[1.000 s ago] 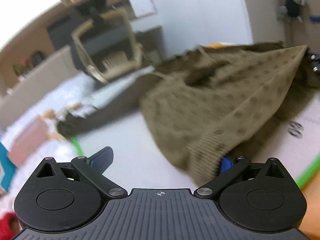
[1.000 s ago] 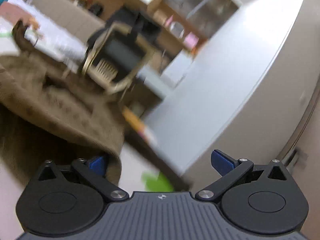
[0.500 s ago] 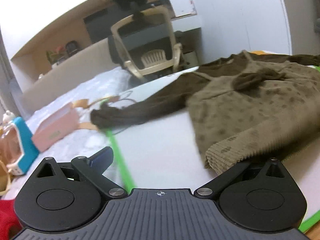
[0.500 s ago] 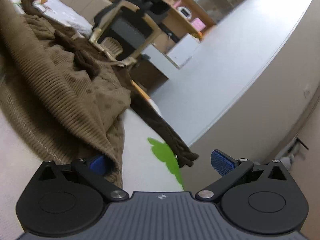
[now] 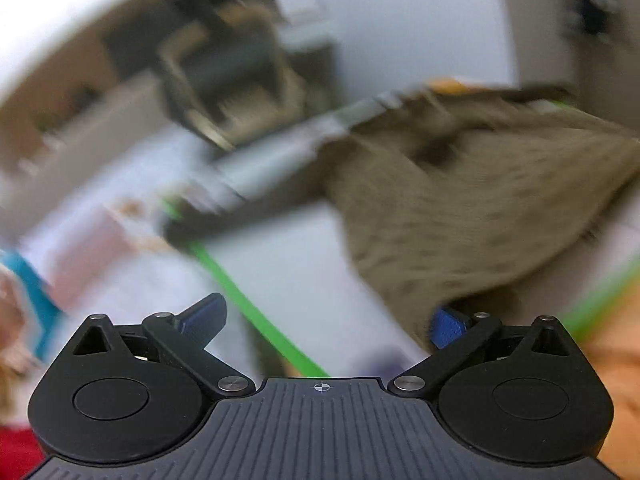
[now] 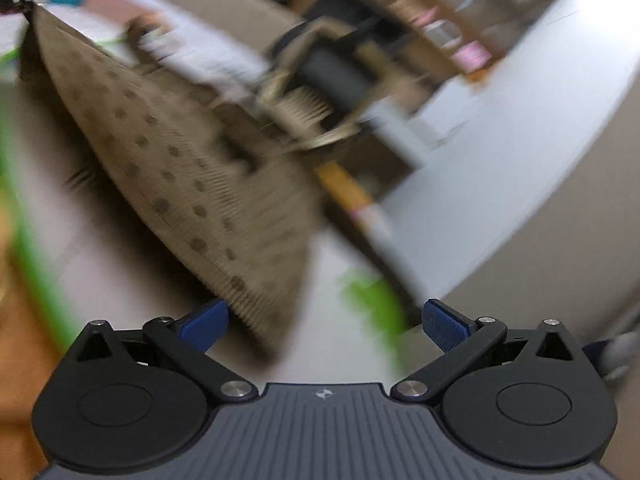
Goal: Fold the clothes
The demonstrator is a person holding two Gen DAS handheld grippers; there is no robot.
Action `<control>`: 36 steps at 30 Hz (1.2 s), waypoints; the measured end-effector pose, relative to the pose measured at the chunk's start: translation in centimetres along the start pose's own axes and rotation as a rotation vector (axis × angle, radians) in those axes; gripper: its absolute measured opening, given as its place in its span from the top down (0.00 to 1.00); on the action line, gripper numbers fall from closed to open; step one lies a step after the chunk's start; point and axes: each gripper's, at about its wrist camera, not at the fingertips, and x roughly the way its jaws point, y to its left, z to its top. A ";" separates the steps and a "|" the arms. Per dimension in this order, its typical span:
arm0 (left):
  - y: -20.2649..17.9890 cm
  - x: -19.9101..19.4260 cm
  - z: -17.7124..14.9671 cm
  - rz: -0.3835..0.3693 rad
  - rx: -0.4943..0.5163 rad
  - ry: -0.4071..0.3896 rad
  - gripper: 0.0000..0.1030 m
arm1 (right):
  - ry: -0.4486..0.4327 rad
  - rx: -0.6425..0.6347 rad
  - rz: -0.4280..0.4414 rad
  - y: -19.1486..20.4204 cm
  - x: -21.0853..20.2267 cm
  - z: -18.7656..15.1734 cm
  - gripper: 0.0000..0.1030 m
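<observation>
Above the white mat [image 5: 304,280], both sets of jaws stand wide, brown sweater [image 5: 472,208] hem draped over one finger each; keep it taut, level.

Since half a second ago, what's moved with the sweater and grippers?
The brown sweater, then lying on the white mat, now hangs stretched and lifted; both views are motion-blurred. Unchanged: left gripper and right gripper jaws wide apart, hem against one pad each.
</observation>
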 end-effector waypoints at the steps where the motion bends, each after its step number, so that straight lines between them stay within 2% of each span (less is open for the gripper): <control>1: 0.0 0.1 -0.5 -0.054 -0.018 0.025 0.00 | -0.006 0.010 0.024 0.0 -0.3 -0.3 0.00; 3: 0.8 -0.4 -0.5 -0.124 -0.060 0.023 0.00 | -0.026 0.033 0.064 -0.1 -1.1 -0.5 0.00; 7: 3.0 -0.7 3.0 -0.260 -0.256 -0.070 0.00 | -0.149 0.168 0.112 -3.6 -0.9 3.4 0.00; 9: 3.5 1.0 5.8 -0.338 -0.346 -0.100 0.00 | -0.168 0.246 0.164 -5.1 1.1 6.1 0.00; 12: 3.6 5.3 9.8 -0.385 -0.422 -0.114 0.00 | -0.143 0.400 0.275 -7.6 5.9 10.3 0.00; 15: 3.3 11.0 12.8 -0.366 -0.483 -0.123 0.00 | -0.076 0.617 0.428 -9.8 12.7 13.4 0.00; 17: 3.1 14.5 13.6 -0.324 -0.529 -0.113 0.00 | -0.048 0.681 0.474 -9.5 17.4 15.0 0.00; 19: 2.8 18.1 13.9 -0.305 -0.558 -0.060 0.00 | -0.021 0.737 0.515 -9.1 22.0 16.5 0.00; 21: 2.7 20.9 13.4 -0.312 -0.582 0.029 0.00 | -0.013 0.721 0.506 -8.2 24.8 17.2 0.00; 23: 2.6 21.1 12.9 -0.296 -0.561 -0.001 0.00 | -0.001 0.701 0.499 -7.4 25.6 17.2 0.00; 31: 1.4 20.8 13.0 -0.252 -0.485 0.039 0.00 | 0.047 0.624 0.475 -4.4 28.8 17.2 0.00; 36: 0.2 20.9 13.0 -0.201 -0.431 0.019 0.00 | 0.074 0.577 0.460 -2.7 30.5 17.3 0.00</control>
